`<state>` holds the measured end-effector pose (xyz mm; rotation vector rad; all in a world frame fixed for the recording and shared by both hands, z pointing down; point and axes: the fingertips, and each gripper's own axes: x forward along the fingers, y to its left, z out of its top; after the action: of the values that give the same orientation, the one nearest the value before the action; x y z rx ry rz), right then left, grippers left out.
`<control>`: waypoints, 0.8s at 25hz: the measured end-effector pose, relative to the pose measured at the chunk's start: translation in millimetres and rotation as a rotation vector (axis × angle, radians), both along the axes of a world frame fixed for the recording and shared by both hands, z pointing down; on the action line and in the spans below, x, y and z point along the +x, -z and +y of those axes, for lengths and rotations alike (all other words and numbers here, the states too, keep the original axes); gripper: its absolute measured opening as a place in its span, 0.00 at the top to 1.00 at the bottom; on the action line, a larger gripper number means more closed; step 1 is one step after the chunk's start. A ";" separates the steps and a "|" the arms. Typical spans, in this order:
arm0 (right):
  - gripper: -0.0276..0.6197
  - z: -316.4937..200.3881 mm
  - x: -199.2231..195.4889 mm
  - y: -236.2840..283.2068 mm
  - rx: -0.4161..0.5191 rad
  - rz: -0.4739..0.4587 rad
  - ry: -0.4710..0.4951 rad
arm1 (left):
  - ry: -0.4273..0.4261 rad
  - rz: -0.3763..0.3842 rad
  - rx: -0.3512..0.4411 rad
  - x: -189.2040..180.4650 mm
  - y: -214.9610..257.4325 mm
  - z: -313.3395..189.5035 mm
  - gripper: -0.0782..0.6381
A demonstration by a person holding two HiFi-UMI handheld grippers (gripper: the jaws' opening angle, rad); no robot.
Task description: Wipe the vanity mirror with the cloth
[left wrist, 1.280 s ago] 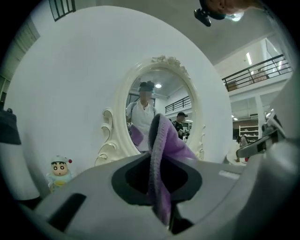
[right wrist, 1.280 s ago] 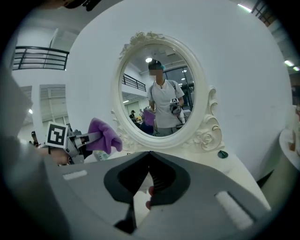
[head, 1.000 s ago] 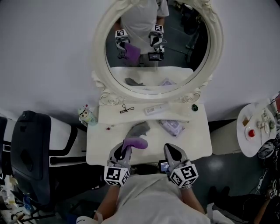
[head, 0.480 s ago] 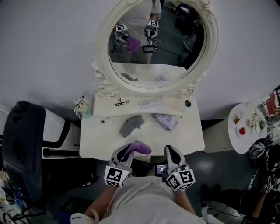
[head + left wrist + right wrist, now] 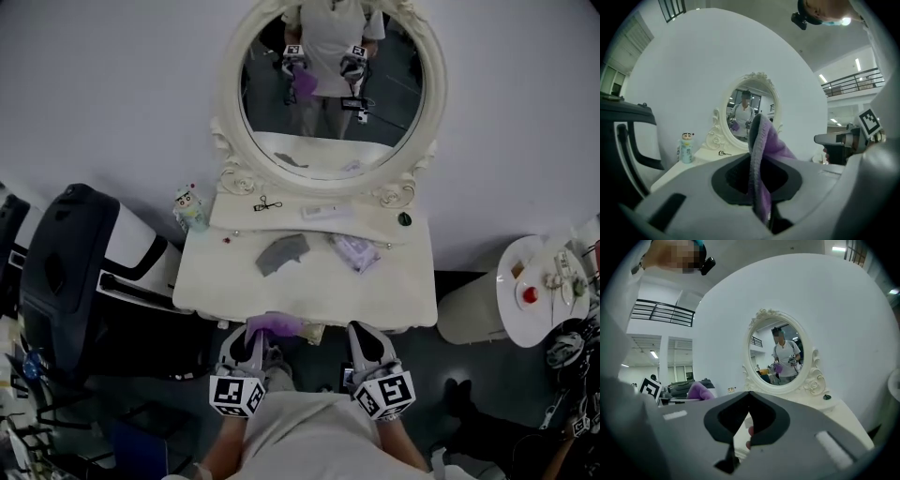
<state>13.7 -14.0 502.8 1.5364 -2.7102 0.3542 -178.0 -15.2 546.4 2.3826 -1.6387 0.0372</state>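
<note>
At 6 o'clock off the dresser [image 5: 309, 292], left gripper [image 5: 254, 339] clamps the purple cloth [image 5: 274, 324], right gripper [image 5: 367, 339] closed empty; vanity mirror [image 5: 330, 103] well apart at 12. Risk: the reach across could sweep the grey rag [image 5: 281, 252].

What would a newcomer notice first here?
The ornate white oval mirror at top centre, standing at the back of the table. Next, the purple cloth clamped in the left gripper at the table's near edge. A grey cloth lies mid-table.
</note>
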 end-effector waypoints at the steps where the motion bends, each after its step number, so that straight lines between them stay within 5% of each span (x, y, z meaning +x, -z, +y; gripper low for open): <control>1: 0.95 13.3 8.9 -3.7 -0.018 -0.003 0.003 | 0.019 -0.004 -0.011 6.6 -2.9 12.3 0.84; 6: 0.95 62.2 37.1 -27.7 -0.089 -0.053 0.053 | 0.016 0.044 -0.034 57.7 -1.2 63.9 0.84; 9: 0.95 80.4 31.7 -34.2 -0.096 -0.060 0.091 | -0.045 -0.001 -0.031 75.5 6.4 98.5 0.84; 14: 0.95 116.0 5.6 -21.9 -0.054 -0.062 0.089 | -0.054 -0.001 -0.068 48.9 -0.1 139.9 0.84; 20: 0.95 163.5 -32.2 -18.6 -0.042 -0.041 -0.054 | -0.181 0.029 -0.039 16.5 -0.8 170.6 0.84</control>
<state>-18.6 149.5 521.4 1.6114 -2.6773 0.4453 -161.5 155.4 547.2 2.4824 -1.3929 0.0659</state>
